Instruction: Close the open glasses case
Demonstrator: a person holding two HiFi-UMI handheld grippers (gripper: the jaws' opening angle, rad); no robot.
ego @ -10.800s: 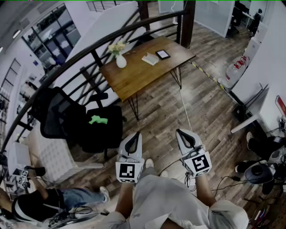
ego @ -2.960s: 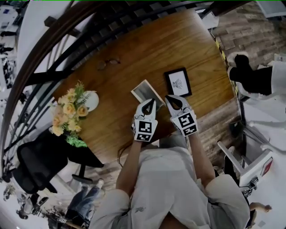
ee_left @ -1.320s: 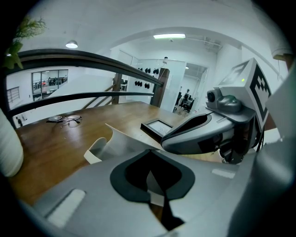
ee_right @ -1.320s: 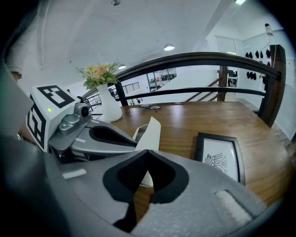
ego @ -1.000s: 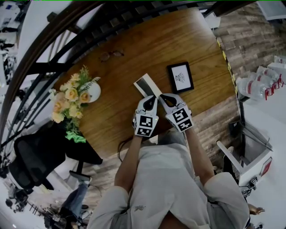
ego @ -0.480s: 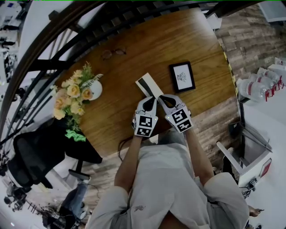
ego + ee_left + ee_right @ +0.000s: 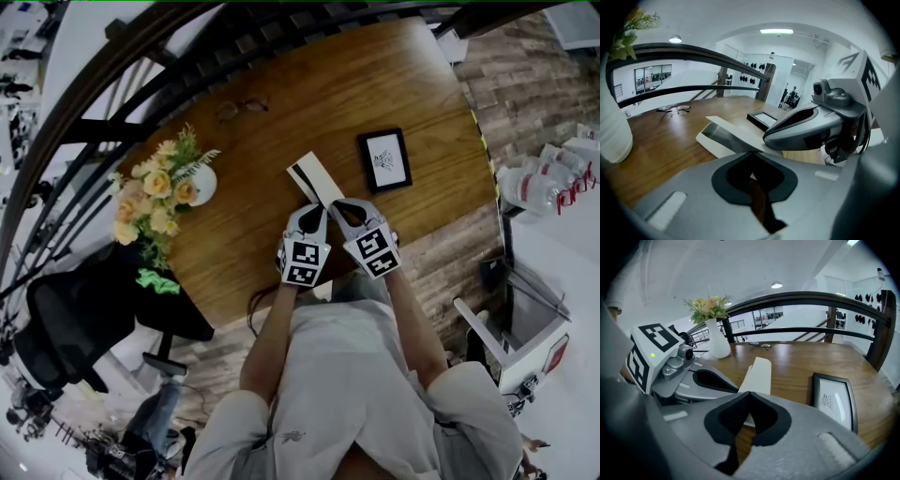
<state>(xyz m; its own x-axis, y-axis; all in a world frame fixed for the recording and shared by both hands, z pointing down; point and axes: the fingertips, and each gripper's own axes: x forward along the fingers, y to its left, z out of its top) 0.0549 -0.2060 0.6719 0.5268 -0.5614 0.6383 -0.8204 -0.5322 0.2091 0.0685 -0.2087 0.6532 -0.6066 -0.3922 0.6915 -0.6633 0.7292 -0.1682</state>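
Over the near side of the table, barely a shift this last second: left tool and right tool, both pinched narrow and empty, hover at the near end of the glasses case, which still lies open. Closing looks imminent, not begun.

No word or number could be read anywhere. The cubes on the left gripper and right gripper carried only black-and-white square patterns. The picture frame, right of centre in the head view, showed an emblem too blurred to read.
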